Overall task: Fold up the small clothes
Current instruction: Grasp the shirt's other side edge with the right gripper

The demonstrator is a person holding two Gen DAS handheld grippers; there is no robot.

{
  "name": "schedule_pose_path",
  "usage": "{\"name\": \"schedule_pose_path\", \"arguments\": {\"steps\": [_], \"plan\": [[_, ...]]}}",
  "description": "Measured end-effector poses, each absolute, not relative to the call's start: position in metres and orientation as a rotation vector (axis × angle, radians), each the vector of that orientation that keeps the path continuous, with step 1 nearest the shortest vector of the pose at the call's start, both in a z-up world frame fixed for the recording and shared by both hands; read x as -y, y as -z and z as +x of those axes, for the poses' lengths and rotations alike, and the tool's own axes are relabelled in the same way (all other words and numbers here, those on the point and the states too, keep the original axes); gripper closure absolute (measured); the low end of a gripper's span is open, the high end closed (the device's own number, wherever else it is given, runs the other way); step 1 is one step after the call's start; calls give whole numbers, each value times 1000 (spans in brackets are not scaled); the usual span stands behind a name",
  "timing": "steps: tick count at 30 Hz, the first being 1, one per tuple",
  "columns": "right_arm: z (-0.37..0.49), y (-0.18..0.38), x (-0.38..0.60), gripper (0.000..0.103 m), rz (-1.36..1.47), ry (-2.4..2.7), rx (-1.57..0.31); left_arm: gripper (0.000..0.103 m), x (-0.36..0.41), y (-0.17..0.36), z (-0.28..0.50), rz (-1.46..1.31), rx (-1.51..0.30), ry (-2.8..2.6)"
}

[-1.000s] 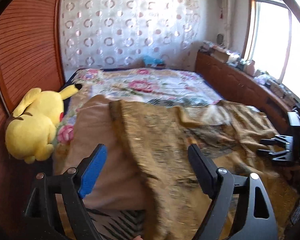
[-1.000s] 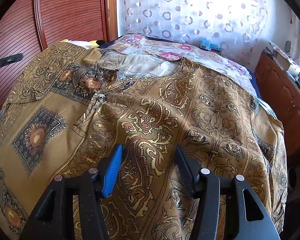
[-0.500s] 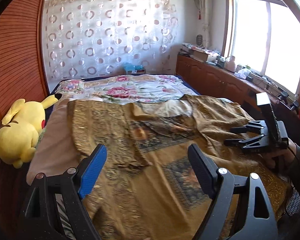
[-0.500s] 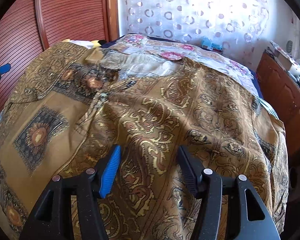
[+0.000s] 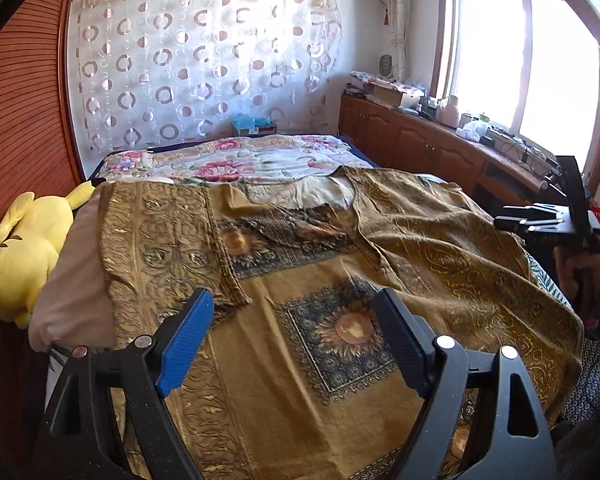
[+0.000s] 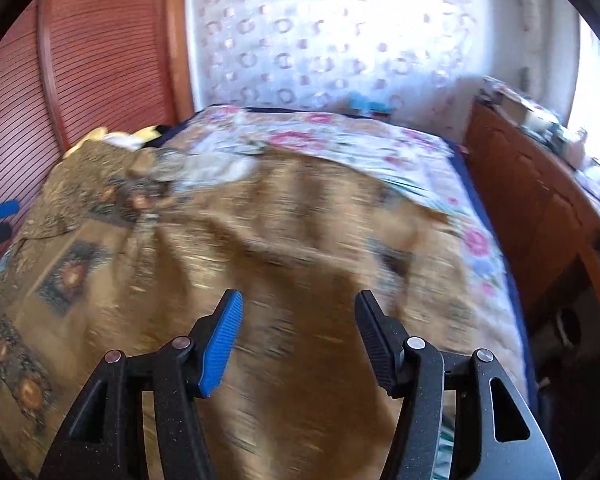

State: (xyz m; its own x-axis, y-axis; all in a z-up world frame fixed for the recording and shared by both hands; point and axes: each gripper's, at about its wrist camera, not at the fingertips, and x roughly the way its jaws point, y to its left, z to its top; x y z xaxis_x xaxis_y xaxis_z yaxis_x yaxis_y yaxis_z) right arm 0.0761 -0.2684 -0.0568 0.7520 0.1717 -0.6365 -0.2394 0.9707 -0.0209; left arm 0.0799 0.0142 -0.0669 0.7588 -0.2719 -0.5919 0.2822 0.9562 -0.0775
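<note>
My left gripper [image 5: 292, 340] hangs over the shirt [image 5: 340, 280], jaws wide, nothing between them. My right gripper [image 6: 298, 340] is also above the shirt, jaws apart and empty; that view is blurred. The shirt lies spread flat on the bed [image 5: 228, 160], gold with sunflower squares. A yellow plush [image 5: 20, 248] sits just beside the bed.

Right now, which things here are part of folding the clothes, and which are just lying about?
Part of the job:
brown patterned garment
left gripper
right gripper

Lying about:
yellow plush toy
floral bedspread
clutter on the cabinet
</note>
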Motion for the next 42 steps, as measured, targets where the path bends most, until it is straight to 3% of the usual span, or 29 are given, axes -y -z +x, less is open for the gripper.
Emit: {"name": "schedule_pose_path", "arguments": {"steps": [18,26,33,42], "plan": [[68,85,368,43,73,-68,-809,19,10,87,76,42,-710,337],[76,88,375,58,109,-127,-828,19,21,94,74,65,-730,357],[75,80,362,93,-34,-84,-813,19,20,93,71,56,-731,359],[65,27,321,95,-111,-115,-614,19,20,93,71,51,-731,350]]}}
